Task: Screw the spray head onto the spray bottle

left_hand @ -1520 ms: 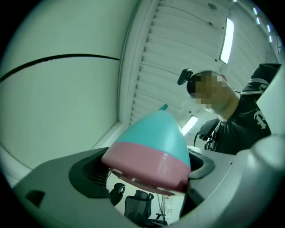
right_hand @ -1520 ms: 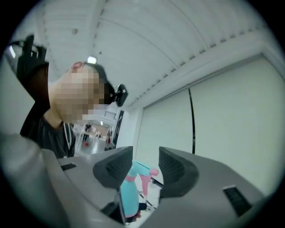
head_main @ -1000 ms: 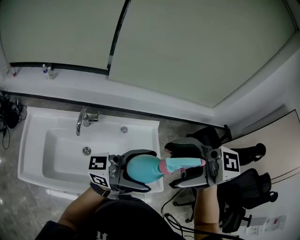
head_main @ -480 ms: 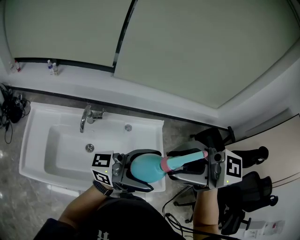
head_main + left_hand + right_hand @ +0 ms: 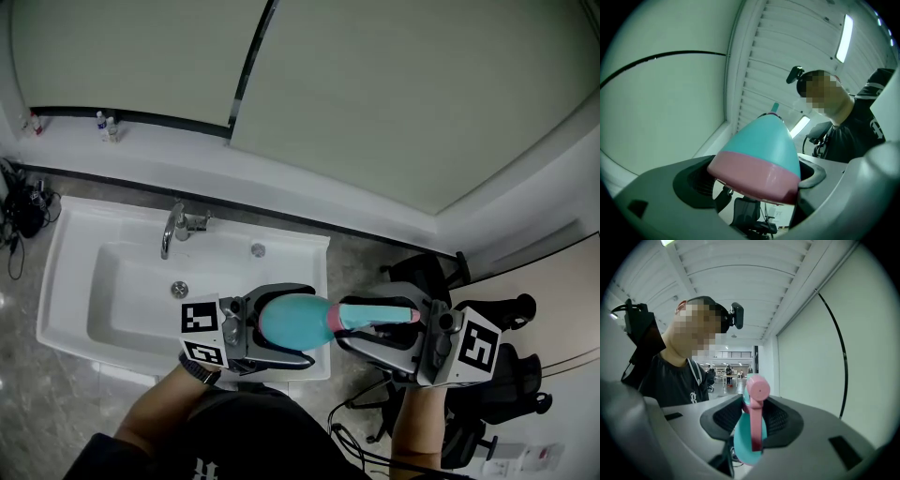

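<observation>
Left tongs (image 5: pixel 305 325) squeeze the blue-green spray bottle (image 5: pixel 291 319) at its fat end, right by its pink bottom. Right tongs (image 5: pixel 343 323) have just been closing and now pinch the spray head (image 5: pixel 380 317), which sits between them. Both things are held up in the air over the front corner of the white sink (image 5: pixel 122 230). The spray head already sits on the bottle's neck, and its pink ring (image 5: pixel 331 322) touches the bottle. It looks partly screwed on. More twisting is probably needed, but how tight it is cannot be seen.
</observation>
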Available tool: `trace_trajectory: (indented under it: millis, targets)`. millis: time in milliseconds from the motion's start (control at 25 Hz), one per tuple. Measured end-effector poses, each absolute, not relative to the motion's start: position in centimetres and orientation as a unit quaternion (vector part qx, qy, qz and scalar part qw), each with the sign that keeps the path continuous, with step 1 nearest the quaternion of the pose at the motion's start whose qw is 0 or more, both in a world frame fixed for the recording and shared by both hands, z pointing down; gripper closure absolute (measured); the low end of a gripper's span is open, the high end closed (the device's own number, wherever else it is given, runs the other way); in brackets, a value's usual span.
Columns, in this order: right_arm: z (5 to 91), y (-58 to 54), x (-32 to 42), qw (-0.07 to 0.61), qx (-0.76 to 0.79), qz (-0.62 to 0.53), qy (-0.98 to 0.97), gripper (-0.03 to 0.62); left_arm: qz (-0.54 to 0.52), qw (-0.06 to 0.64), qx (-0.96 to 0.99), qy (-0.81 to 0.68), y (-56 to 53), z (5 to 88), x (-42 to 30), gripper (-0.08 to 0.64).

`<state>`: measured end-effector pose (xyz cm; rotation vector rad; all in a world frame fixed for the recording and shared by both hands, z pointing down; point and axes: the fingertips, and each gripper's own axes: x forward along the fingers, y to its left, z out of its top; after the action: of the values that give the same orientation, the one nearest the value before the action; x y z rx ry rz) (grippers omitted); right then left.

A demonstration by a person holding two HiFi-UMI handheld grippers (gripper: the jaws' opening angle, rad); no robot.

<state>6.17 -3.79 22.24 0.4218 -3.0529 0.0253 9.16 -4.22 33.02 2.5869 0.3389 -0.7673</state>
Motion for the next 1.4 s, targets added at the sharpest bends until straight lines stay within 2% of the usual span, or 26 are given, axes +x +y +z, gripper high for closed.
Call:
trace_trajectory:
  millis: [400, 520, 800, 920, 1160, 1400]
  targets:
    - [24.3, -5.0, 7.8, 0.133, 0.216, 0.043, -0.966, 0.46, -0.213, 0.112, 0.971, -0.011, -6.8, 34.1, 8.5, 0.084]
    - [25.0, -5.0, 8.2, 0.161, 0.223, 0.049, -0.96, 0.46, -0.213, 0.121, 0.969, -0.001, -6.7, 34.6, 8.6, 0.084]
    - [25.0, -5.0, 7.9, 0.165, 0.231, 0.053, -0.957, 0.46, -0.246, 0.166, 0.955, 0.028, -6.0, 34.6, 9.2, 0.084]
    - [25.3, -5.3, 8.2, 0.183, 0.253, 0.073, -0.947, 0.46, -0.229, 0.135, 0.964, -0.014, -6.4, 34.8, 9.2, 0.084]
    - [27.1, -5.8, 10.1, 0.228, 0.274, 0.172, -0.918, 0.462, -0.175, 0.009, 0.979, -0.107, -7.3, 35.2, 9.2, 0.084]
    - [28.2, -6.8, 11.0, 0.188, 0.352, 0.267, -0.877, 0.46, -0.178, 0.024, 0.971, -0.155, -7.5, 36.3, 9.9, 0.084]
